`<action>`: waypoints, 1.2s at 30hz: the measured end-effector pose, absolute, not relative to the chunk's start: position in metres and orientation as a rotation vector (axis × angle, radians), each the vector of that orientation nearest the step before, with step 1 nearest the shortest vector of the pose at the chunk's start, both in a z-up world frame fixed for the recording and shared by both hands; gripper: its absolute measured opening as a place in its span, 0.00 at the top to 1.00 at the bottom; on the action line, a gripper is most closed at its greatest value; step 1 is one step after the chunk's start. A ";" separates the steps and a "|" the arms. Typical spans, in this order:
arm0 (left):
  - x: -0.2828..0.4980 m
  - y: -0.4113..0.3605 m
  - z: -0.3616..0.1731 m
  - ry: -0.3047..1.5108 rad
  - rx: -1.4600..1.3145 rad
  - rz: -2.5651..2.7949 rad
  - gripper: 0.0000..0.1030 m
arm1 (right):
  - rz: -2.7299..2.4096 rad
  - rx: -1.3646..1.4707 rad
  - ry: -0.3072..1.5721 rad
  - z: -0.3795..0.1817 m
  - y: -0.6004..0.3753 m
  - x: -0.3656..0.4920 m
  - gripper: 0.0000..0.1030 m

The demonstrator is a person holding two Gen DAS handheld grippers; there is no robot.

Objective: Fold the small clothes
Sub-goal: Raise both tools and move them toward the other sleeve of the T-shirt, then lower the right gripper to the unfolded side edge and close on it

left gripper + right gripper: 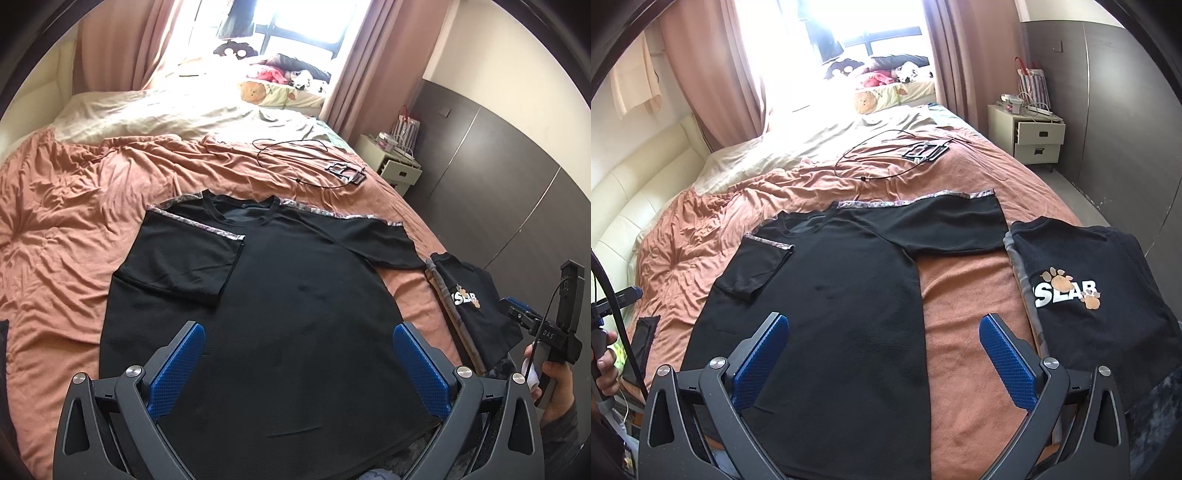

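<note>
Left wrist view: bed [66,206] with its rust-coloured blanket carries a black T-shirt [288,314] spread flat near the foot edge, collar toward the window, long axis running up the bed. Its left sleeve is folded in; its right sleeve [953,225] lies outstretched, nearer the right tongs [884,354]. Left tongs [299,360] and right tongs gape wide, holding nothing. A folded printed shirt [1086,295] sits at the right edge.

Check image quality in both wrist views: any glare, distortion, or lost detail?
Left wrist view: the window is blown out, washing the pillows below; fisheye bends the wall panels. Right wrist view: same glare at the window, spilling onto the cream sheet; the black shirt shows little fabric detail. Both stay sharp, with dark vignetted corners.
</note>
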State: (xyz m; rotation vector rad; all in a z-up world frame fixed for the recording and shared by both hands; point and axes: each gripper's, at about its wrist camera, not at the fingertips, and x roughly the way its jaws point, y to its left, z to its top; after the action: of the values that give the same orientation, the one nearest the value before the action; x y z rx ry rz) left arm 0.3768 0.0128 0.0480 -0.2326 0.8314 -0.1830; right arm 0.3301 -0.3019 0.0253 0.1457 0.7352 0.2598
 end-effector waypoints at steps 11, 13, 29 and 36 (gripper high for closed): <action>0.438 -0.002 0.017 0.876 -0.217 -0.195 0.00 | 0.245 0.167 0.772 0.011 -0.313 0.397 0.00; 0.451 -0.008 0.011 0.884 -0.216 -0.204 0.00 | 0.237 0.171 0.778 0.008 -0.315 0.407 0.00; 0.548 -0.069 -0.045 0.974 -0.195 -0.281 0.00 | 0.185 0.180 0.852 -0.018 -0.323 0.522 0.20; 0.593 -0.093 -0.072 1.020 -0.135 -0.307 0.02 | 0.154 0.144 0.900 -0.038 -0.326 0.586 0.37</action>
State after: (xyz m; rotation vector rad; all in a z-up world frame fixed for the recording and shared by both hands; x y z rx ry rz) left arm 0.5928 -0.0929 -0.0720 -0.1352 1.0202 -0.3068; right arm 0.5855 -0.3264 -0.0381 0.1442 0.9002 0.1541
